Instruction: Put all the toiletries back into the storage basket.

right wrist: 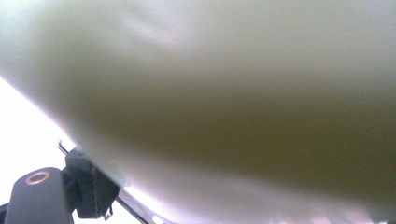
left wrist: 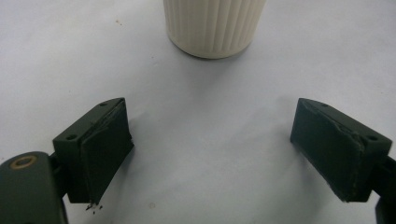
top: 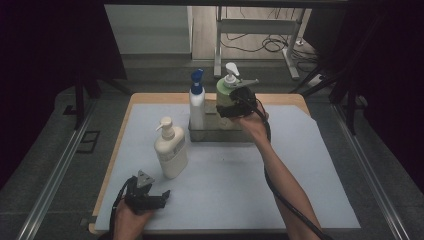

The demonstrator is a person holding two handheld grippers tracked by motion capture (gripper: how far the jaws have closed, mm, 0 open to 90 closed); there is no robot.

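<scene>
My right gripper (top: 226, 107) is shut on a pale green pump bottle (top: 222, 90) with a white pump head. It holds the bottle upright at the right end of a clear tray (top: 220, 135) at the back of the mat. In the right gripper view the green bottle (right wrist: 233, 93) is pressed close, and one finger (right wrist: 91, 191) lies against its side. A white bottle with a blue pump (top: 197, 105) stands in the tray's left end. A cream pump bottle (top: 171, 150) stands on the mat. My left gripper (top: 165, 197) rests open near the front left, empty, with the cream bottle (left wrist: 212, 28) just beyond its fingertips (left wrist: 105, 140).
A pale blue mat (top: 300, 165) covers the wooden table (top: 150, 97). Metal rails (top: 60, 165) run along both sides of the table. A desk frame with cables (top: 270, 40) stands on the floor behind.
</scene>
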